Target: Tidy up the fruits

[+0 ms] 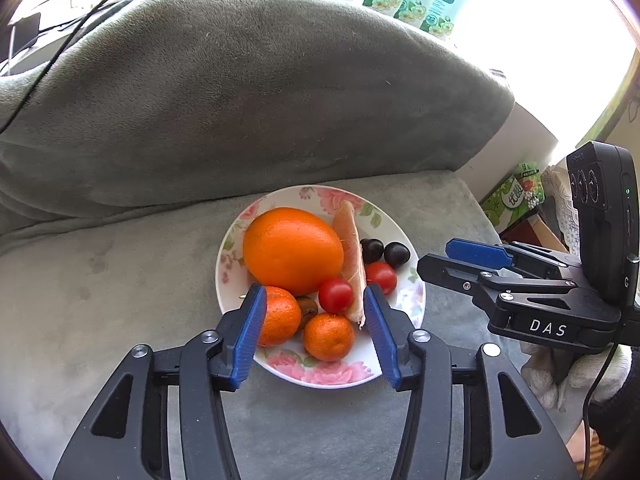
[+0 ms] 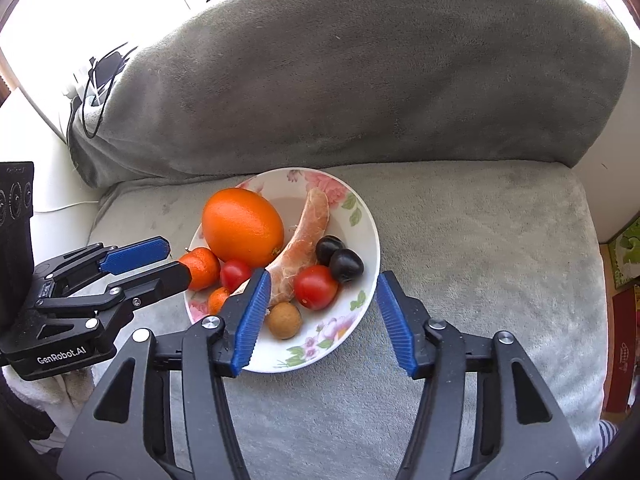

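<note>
- We see our left gripper (image 1: 316, 320) spread apart above the near rim of the white floral ceramic plate (image 1: 240, 232), pinching nothing.
- Our right gripper (image 2: 320, 312) also stands spread, empty, over the plate's near edge.
- On the plate lie two small tangerines (image 1: 328, 336), red cherry tomatoes (image 1: 336, 295), a peeled citrus segment (image 2: 304, 236), two dark plums (image 2: 346, 264) and a large round orange (image 1: 292, 250).
- The plate sits on a grey plush sofa cushion (image 2: 480, 248); its grey backrest (image 1: 240, 100) rises behind.
</note>
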{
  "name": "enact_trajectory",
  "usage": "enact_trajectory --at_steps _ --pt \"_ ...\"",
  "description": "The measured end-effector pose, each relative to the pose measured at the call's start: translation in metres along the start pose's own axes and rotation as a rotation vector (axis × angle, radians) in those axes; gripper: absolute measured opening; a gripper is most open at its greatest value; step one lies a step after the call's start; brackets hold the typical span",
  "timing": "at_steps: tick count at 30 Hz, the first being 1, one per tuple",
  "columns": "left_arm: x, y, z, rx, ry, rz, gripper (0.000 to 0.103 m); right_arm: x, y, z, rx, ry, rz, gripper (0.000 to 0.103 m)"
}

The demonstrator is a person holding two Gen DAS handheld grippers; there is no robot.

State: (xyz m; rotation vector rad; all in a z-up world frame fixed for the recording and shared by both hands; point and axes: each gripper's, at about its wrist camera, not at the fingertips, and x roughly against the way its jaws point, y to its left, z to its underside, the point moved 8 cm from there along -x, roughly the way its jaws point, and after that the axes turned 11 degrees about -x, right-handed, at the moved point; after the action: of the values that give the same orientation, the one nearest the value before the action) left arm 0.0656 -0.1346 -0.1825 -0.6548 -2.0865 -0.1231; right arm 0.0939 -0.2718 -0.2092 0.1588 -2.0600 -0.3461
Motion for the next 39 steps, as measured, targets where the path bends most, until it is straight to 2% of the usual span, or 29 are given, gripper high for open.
enact_trajectory --at_steps 1,4,8,12,19,36,39 --pt "0.0 0.0 0.0 0.001 0.0 0.0 0.05 0.0 -0.001 0.0 0.0 0.001 0.006 0.059" --pt "0.002 0.0 0.0 0.005 -0.001 -0.004 0.054 0.004 -0.003 0.0 -0.002 -0.01 0.019 0.072" --pt "0.004 0.0 0.001 0.008 -0.001 -0.014 0.059 0.009 -0.004 -0.001 -0.012 -0.018 0.019 0.072" --pt "0.01 -0.001 0.0 0.013 -0.005 -0.023 0.059 0.015 -0.002 -0.001 -0.004 -0.026 0.028 0.072" --pt "0.027 -0.004 0.0 0.023 -0.009 -0.044 0.072 0.033 0.008 0.002 0.023 -0.055 0.046 0.072" --pt "0.07 -0.018 0.0 0.01 -0.028 -0.101 0.073 0.072 0.009 0.009 0.004 -0.108 0.077 0.073" --pt "0.077 -0.02 -0.003 -0.003 -0.039 -0.122 0.073 0.074 0.009 0.011 0.005 -0.116 0.083 0.08"
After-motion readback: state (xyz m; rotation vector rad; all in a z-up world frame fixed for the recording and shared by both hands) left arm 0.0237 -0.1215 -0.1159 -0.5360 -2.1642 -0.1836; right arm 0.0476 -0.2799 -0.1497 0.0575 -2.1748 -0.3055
